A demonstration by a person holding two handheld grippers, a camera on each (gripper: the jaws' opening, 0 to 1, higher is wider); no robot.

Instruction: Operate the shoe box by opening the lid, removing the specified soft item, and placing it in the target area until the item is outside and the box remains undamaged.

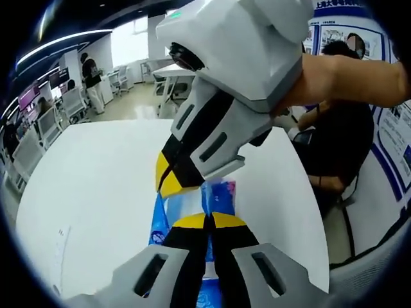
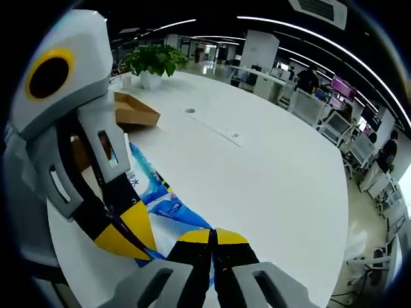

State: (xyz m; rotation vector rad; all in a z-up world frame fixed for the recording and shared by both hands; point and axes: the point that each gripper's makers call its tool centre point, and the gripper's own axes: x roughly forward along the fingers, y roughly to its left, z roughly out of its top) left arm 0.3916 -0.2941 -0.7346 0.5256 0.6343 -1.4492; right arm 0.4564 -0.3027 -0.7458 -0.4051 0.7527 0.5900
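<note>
Left gripper: jaws together, clamped on the blue and white soft pack, which lies on the white surface.
Right gripper: jaws together, pinching the same soft pack at its near edge.
Other gripper in each view: in the left gripper view the right gripper comes in from above, its yellow tips closed at the pack; in the right gripper view the left gripper enters from the left, tips on the pack.
Soft pack: outside the box, flat on the surface, held between both grippers.
Shoe box: brown cardboard, open, behind the pack, beside a potted plant.
Background: a seated person at the surface's far edge; office desks and chairs beyond.
</note>
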